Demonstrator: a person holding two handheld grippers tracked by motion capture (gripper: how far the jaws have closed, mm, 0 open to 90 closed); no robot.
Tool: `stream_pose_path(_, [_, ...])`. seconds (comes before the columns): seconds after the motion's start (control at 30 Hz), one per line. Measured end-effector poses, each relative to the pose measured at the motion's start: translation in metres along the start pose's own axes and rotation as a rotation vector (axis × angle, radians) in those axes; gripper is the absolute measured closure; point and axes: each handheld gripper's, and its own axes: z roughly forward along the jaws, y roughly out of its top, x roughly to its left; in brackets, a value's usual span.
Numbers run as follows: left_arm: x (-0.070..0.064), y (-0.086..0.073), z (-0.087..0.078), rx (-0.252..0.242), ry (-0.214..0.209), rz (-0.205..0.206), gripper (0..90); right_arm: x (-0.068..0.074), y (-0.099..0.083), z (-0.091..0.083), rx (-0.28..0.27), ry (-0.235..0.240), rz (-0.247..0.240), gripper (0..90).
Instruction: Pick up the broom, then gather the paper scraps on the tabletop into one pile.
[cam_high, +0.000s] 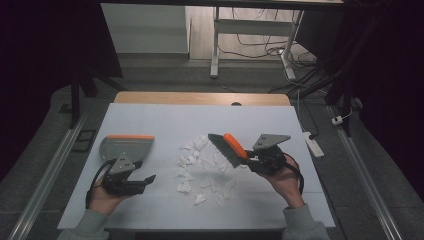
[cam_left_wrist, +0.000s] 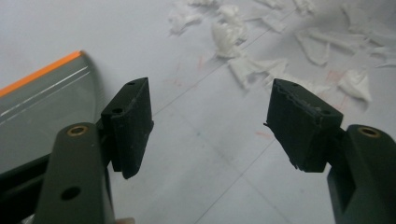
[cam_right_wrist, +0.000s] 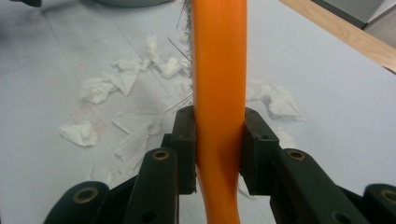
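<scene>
On the white table (cam_high: 165, 120), the grey orange-edged dustpan (cam_high: 125, 146) is left unfilled beside the wide-open left gripper (cam_high: 142, 179); the orange-handled brush (cam_high: 229, 147) is clamped by the right gripper (cam_high: 248, 161) above the torn white paper scraps (cam_high: 205, 172).

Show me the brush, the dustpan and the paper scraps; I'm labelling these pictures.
brush (cam_high: 234, 145): high view, on its orange handle.
dustpan (cam_high: 122, 146): high view, on its grey tray.
paper scraps (cam_high: 207, 170): high view, on the middle of the white pile.

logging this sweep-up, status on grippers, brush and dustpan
Right gripper shut on brush, held over paper scraps. Left gripper open, beside dustpan, not gripping it. Scraps unswept; nothing between them and the dustpan.
</scene>
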Motion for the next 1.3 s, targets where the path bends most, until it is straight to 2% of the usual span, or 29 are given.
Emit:
stream_pose_path(0.13, [0.004,-0.003,0.002,0.003,0.009,-0.025,31.7,-0.005,-0.004,-0.002,0.0,-0.027,0.027,70.2])
stream_pose_path(0.27, [0.005,-0.002,0.001,-0.002,0.019,-0.025,30.6,-0.008,-0.006,-0.003,0.001,-0.052,0.038,70.2])
stream_pose_path(0.5, [0.004,0.001,0.001,-0.007,0.015,-0.019,30.1,-0.012,-0.005,-0.013,0.004,-0.126,0.07,70.1])
stream_pose_path(0.63, [0.005,0.001,0.003,-0.002,0.008,-0.015,30.0,-0.022,-0.005,-0.019,0.014,-0.162,0.107,70.2])
stream_pose_path(0.8, [0.004,0.002,0.005,0.002,0.002,-0.01,29.6,-0.044,0.0,-0.018,0.102,-0.209,0.134,70.2])
stream_pose_path(0.93, [0.004,0.002,0.005,0.003,0.0,-0.01,29.5,-0.062,0.005,-0.01,0.175,-0.236,0.164,70.1])
stream_pose_path(1.13, [0.005,0.0,0.004,-0.003,-0.003,-0.017,29.3,-0.079,0.016,0.015,0.309,-0.257,0.181,70.1])
stream_pose_path(1.3, [0.005,0.001,0.005,-0.001,-0.005,-0.016,29.3,-0.092,0.026,0.039,0.403,-0.245,0.197,70.1])
